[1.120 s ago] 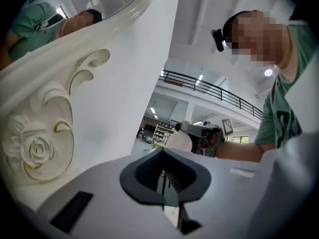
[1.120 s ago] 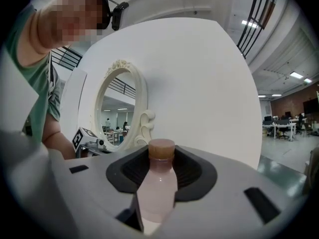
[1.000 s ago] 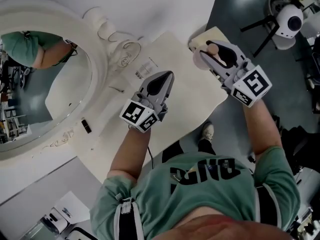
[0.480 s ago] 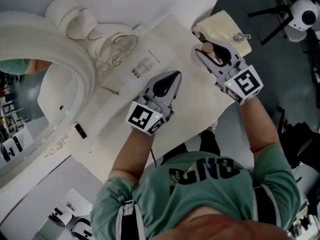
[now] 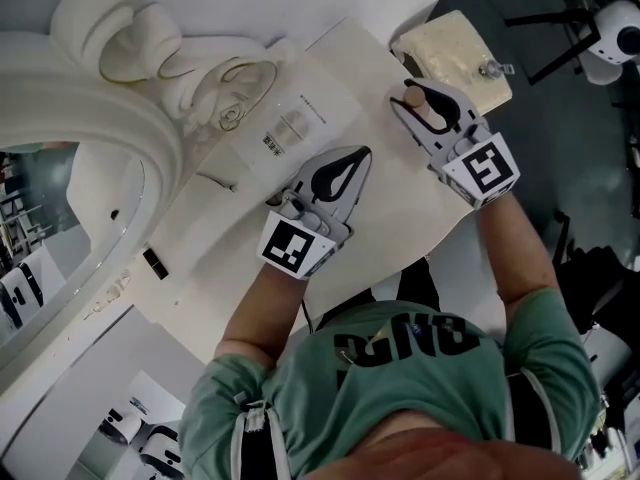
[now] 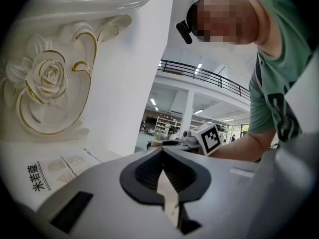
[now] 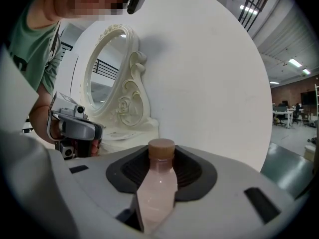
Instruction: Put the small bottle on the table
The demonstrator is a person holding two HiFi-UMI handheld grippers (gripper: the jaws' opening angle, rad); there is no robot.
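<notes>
The small bottle [image 5: 425, 111], pale pink with a tan cap, lies lengthwise between the jaws of my right gripper [image 5: 414, 93], which is shut on it. The right gripper view shows the bottle [image 7: 156, 185] upright in the pads, cap at the tips of that gripper [image 7: 162, 153]. It hovers over the far right corner of the white table [image 5: 400, 203]. My left gripper [image 5: 364, 152] is over the table's middle, shut, holding nothing. In its own view the left gripper [image 6: 162, 152] has its tips touching.
A large mirror in an ornate white frame [image 5: 110, 118] stands on the left. A printed leaflet [image 5: 285, 128] lies beside the left gripper. A beige block [image 5: 455, 46] with a metal piece sits past the table corner. A small black item [image 5: 155, 263] lies near the mirror.
The head view has swung, so the mirror sits further left. The right gripper has drifted off the beige block toward the table, still holding the bottle. The left gripper moved slightly right.
</notes>
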